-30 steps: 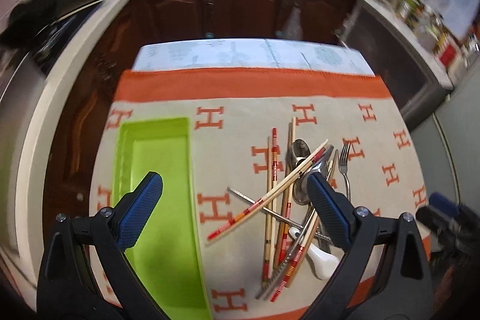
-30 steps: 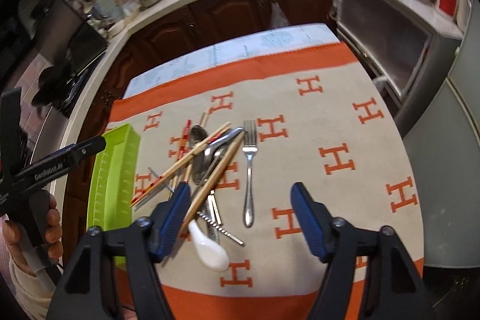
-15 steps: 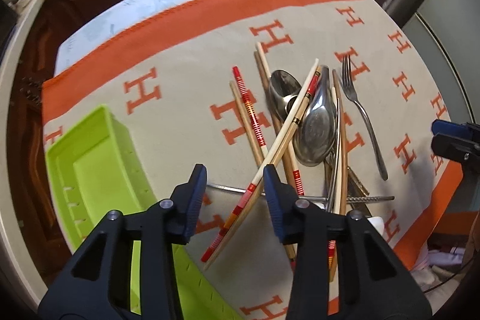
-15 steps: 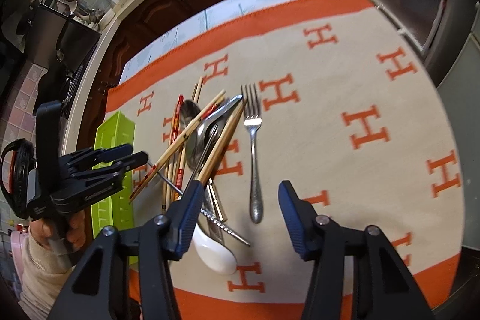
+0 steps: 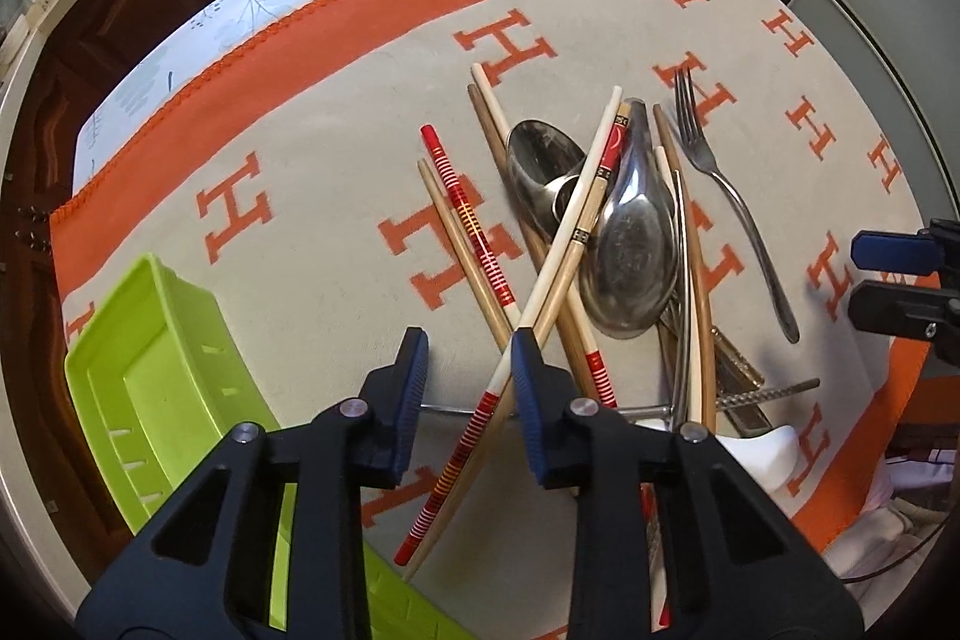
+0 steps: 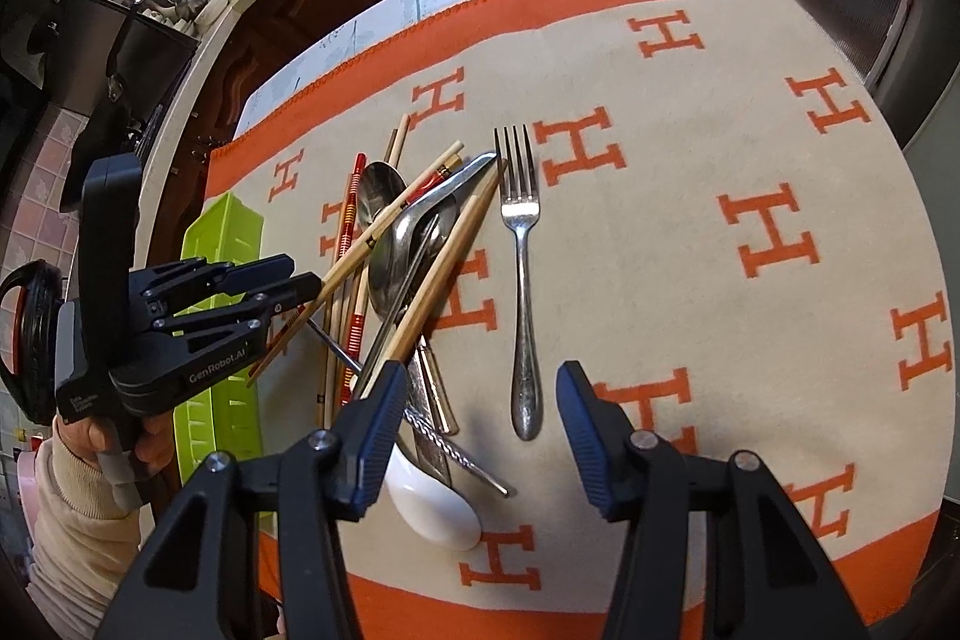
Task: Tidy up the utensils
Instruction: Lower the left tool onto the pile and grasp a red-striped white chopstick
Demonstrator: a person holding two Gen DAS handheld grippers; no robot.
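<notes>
Two crossed chopsticks (image 5: 540,304) lie on top of the utensil pile (image 6: 414,268) on the orange-lettered cloth (image 5: 336,148), and my left gripper (image 5: 470,388) has them between its part-closed fingers, apparently not yet pinched; they look light, stiff and slick, so I judge a hold near the crossing best. My right gripper (image 6: 477,430) hangs spread wide over the fork (image 6: 522,280), while the steel spoons (image 5: 630,244), the white spoon (image 6: 432,502) and the other sticks crowd the lift toward the green tray (image 5: 156,358)
</notes>
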